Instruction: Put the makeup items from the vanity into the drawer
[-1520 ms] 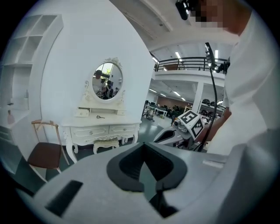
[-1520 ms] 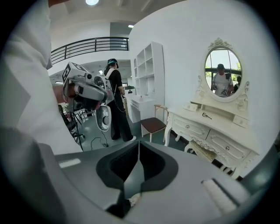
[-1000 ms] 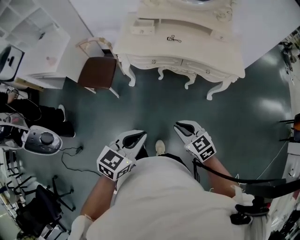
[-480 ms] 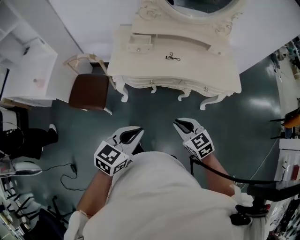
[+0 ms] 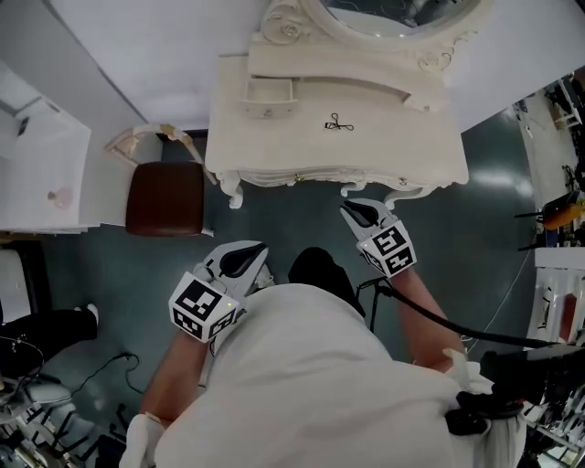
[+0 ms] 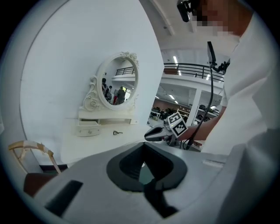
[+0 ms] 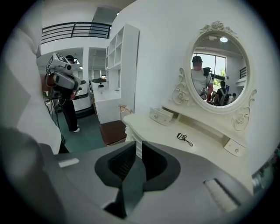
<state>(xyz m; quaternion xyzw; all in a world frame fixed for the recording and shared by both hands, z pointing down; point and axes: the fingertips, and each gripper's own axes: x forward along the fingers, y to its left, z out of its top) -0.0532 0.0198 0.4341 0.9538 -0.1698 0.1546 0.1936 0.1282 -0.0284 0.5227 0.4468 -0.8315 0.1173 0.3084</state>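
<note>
Here, on the approach, I have nothing picked up yet. The left gripper (image 5: 254, 250) hangs over the floor, short of the vanity (image 5: 274, 151), with its jaws together and nothing between them. The right gripper (image 5: 351, 211) is likewise closed and empty, its tip just at the vanity's front edge. The only makeup item I can make out, an eyelash curler (image 5: 339, 124), lies alone on the vanity top below the mirror (image 5: 384, 11), well apart from both grippers. A small drawer (image 5: 268, 92) sits on the top to its left. I judge the next move calls for parting the right jaws and reaching over the edge to the thin metal curler, which lies flat and may be awkward to pinch. A drawer must also be pulled open. Compared with half a second ago, the vanity has drawn nearer, while the curler has not shifted on it.
</note>
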